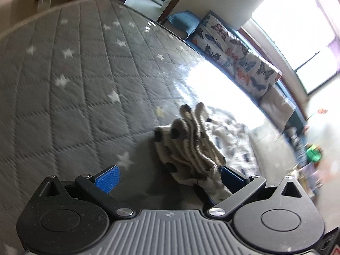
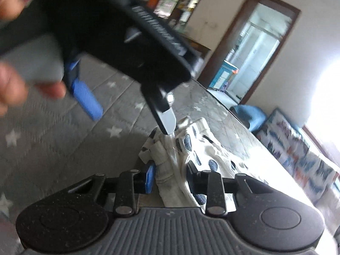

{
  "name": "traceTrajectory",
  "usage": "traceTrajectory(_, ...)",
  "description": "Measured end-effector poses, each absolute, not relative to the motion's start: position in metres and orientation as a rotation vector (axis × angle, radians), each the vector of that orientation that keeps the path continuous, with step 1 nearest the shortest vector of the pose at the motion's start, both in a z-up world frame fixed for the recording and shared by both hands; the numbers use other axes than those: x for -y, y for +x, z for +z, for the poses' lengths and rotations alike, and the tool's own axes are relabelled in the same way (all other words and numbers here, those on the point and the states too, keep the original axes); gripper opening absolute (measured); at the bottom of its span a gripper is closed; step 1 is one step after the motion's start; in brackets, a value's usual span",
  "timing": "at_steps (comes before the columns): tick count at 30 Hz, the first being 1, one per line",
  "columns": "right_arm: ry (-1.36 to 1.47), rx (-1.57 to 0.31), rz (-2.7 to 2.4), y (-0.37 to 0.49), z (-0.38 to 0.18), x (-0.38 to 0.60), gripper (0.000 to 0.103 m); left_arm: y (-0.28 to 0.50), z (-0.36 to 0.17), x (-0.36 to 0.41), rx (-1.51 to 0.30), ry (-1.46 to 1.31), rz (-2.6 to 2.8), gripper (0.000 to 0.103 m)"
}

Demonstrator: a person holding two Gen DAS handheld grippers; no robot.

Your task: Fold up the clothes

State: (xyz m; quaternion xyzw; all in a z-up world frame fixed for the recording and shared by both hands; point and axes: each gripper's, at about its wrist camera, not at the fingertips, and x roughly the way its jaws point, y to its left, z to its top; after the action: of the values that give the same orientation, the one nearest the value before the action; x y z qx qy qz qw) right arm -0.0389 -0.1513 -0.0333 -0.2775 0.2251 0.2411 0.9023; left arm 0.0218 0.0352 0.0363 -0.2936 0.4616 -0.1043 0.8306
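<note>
Item: white dark-spotted garment (image 2: 191,148), bunched on the grey star-quilted bed (image 1: 74,80), clamped in right tongs (image 2: 170,178); left tongs (image 1: 170,176) spread wide, one pad touching its gathered waistband, bulk trailing rightward.

Garment (image 2: 191,148) partly behind blurred left tool (image 2: 131,114)

Both my wrist cameras sit low and close over the grey star-quilted mattress (image 1: 63,80), facing across it toward the doorway (image 2: 252,48), sharing its far edge.
</note>
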Motion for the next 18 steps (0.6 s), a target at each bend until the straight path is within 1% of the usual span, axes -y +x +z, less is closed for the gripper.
traceTrajectory(5, -0.462, -0.494, 0.505, -0.027, -0.025, 0.176, 0.028, 0.022, 0.026, -0.033, -0.988, -0.847, -0.268, 0.103)
traceTrajectory(9, -0.443, -0.492, 0.509, -0.025, -0.020, 0.191, 0.028, 0.027, 0.022, -0.023, -0.974, -0.875, -0.273, 0.103)
traceTrajectory(18, -0.403, -0.481, 0.517, -0.014, -0.016, 0.185, 0.025, 0.052, 0.007, -0.015, -1.014, -0.903, -0.266, 0.103)
